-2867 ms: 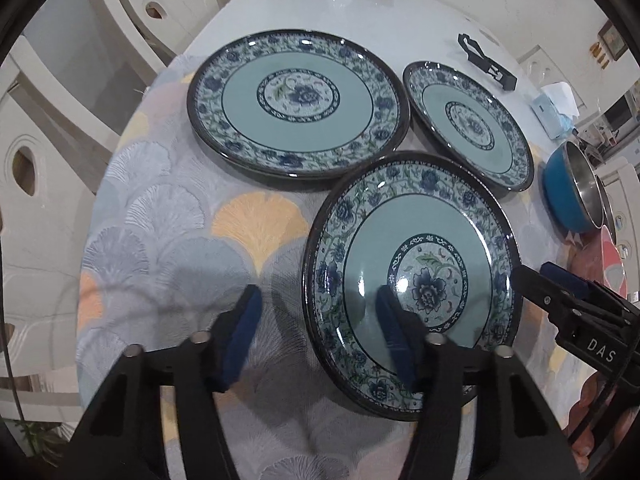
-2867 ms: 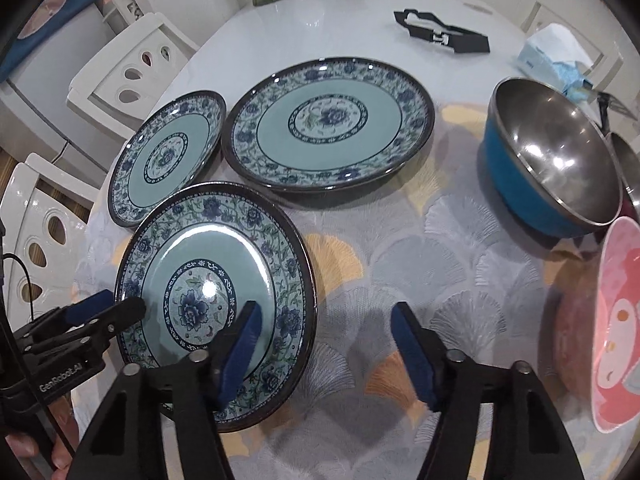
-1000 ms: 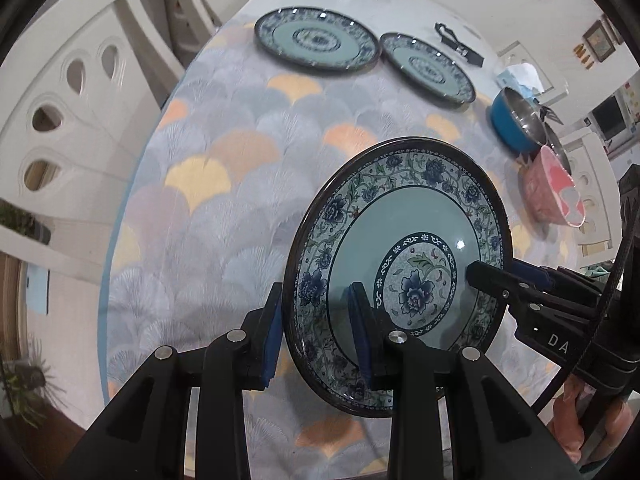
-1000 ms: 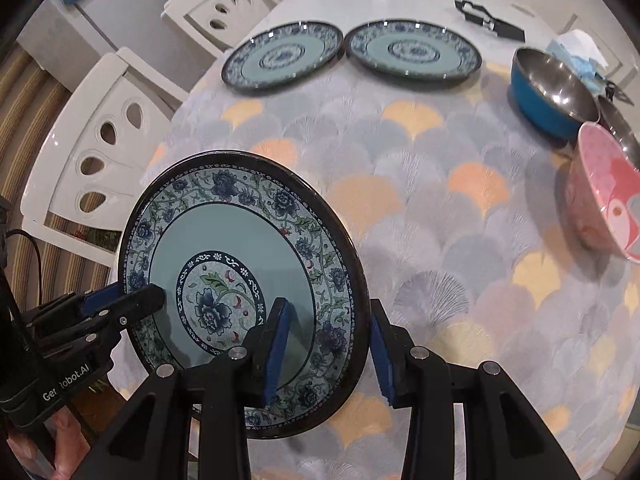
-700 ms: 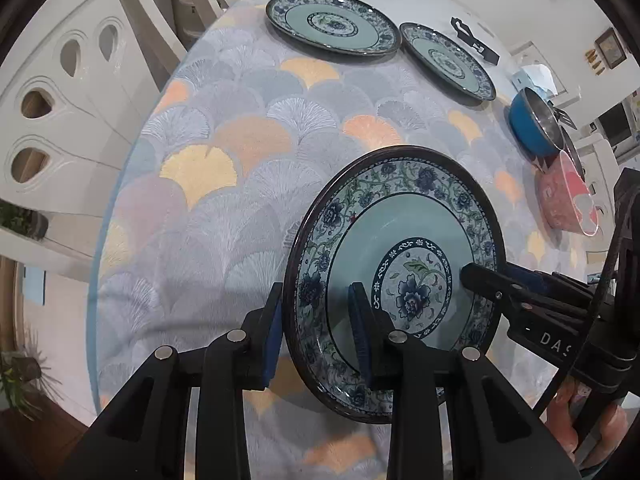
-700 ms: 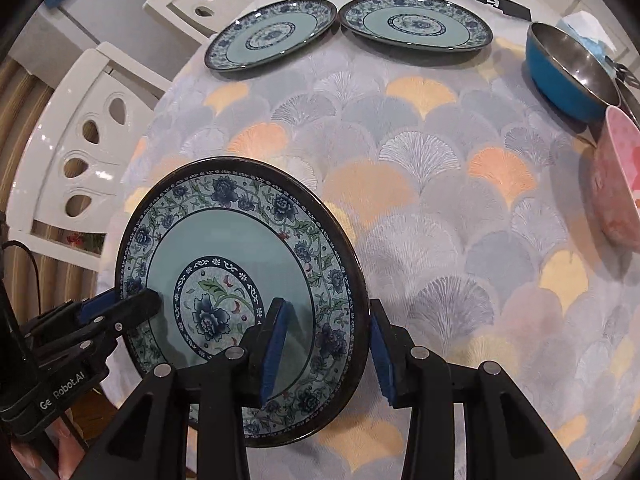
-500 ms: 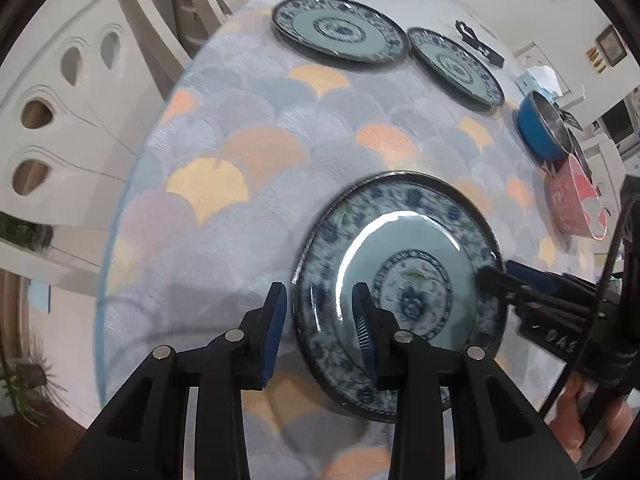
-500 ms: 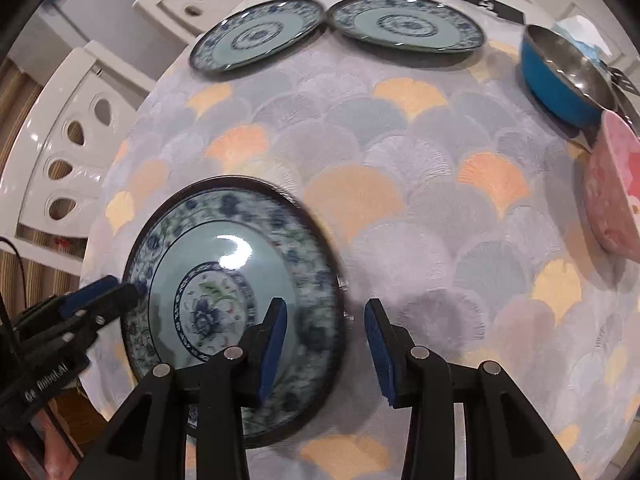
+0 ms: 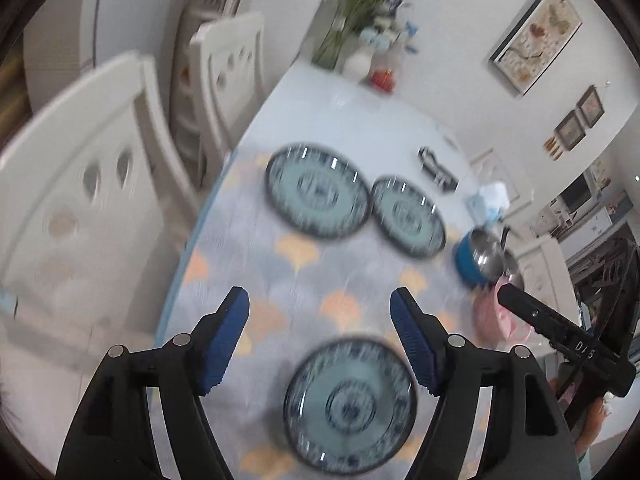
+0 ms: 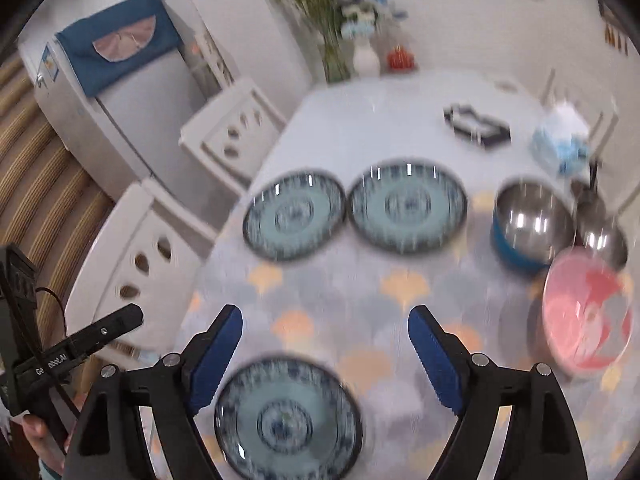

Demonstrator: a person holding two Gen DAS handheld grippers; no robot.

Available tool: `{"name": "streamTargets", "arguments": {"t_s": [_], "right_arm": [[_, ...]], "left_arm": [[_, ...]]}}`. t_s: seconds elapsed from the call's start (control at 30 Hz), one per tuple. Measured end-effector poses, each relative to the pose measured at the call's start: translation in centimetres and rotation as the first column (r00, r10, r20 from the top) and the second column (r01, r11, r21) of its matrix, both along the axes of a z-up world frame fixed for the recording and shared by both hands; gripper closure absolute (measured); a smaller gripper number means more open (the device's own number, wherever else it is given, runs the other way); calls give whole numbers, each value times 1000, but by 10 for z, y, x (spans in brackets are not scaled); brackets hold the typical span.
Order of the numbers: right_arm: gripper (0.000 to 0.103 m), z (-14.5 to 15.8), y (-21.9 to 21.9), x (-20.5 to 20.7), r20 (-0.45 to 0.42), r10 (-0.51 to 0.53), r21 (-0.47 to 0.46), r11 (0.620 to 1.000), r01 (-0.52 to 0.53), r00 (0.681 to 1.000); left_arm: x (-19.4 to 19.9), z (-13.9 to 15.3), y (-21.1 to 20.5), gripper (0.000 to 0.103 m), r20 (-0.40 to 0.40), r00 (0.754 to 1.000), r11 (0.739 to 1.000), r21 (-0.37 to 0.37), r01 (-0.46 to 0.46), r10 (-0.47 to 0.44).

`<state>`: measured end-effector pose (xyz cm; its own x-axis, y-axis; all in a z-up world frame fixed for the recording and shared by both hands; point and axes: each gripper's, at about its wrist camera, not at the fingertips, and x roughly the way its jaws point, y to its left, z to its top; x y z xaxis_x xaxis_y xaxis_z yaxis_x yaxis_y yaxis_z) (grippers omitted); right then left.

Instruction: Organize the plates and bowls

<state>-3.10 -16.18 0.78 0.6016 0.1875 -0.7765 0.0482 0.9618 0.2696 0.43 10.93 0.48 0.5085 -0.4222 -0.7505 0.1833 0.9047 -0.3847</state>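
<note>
A blue-patterned plate lies flat on the near part of the tablecloth; it also shows in the right wrist view. My left gripper is open and empty, raised above the plate. My right gripper is open and empty, also raised above it. Two more patterned plates lie side by side farther back: a larger one and a smaller one. A blue steel bowl and a pink bowl stand at the right. The frames are motion-blurred.
White chairs stand along the table's left edge. A black object, a tissue pack, a vase of flowers and a second steel bowl are at the far end. A fridge stands left.
Both grippers held the plate by its rim, set it down on the near tablecloth, opened and let go. Both have lifted and tilted up.
</note>
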Motion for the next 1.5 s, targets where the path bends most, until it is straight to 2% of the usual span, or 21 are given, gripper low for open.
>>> {"name": "streamTargets", "arguments": {"t_s": [0.2,0.37,0.47,0.57,0.73,0.83,0.97,1.13,1.4,1.5], "right_arm": [[20,21,1,43,36,-9,1,1000,9,999],[20,11,1,77,4,-17,19,1000,16,1000],[21,-12,1,102,-58,-38,29,999,40,998],[38,-43,-1,124,-130,-42,90,994,54,991],[62,-99,-5,156,-258,-75,204,970,130,963],[72,-128,-3,173,-323,-76,248,955,162,943],[76,-149,3,186,-342,-79,262,949,176,936],[76,-159,4,198,-336,-76,264,949,171,939],[76,-170,1,207,-311,-81,303,936,180,947],[77,-170,4,212,-287,-84,284,944,169,954]], "left_arm": [[49,30,-13,32,71,997,1000,-2,6,-6],[86,26,-19,32,72,997,1000,22,9,-11],[114,8,-21,32,34,999,1000,22,1,-2],[143,-17,-20,36,-31,999,1000,-14,-9,8],[195,-73,-24,60,-159,987,1000,-31,2,-7],[215,-100,-23,70,-203,979,999,-37,-1,-7],[242,-127,-19,76,-248,969,999,-52,-14,1],[261,-148,-24,82,-267,964,999,-45,4,-16],[278,-158,-28,84,-279,957,993,-105,53,-80],[277,-157,-34,84,-257,960,992,-84,90,-109]]}}
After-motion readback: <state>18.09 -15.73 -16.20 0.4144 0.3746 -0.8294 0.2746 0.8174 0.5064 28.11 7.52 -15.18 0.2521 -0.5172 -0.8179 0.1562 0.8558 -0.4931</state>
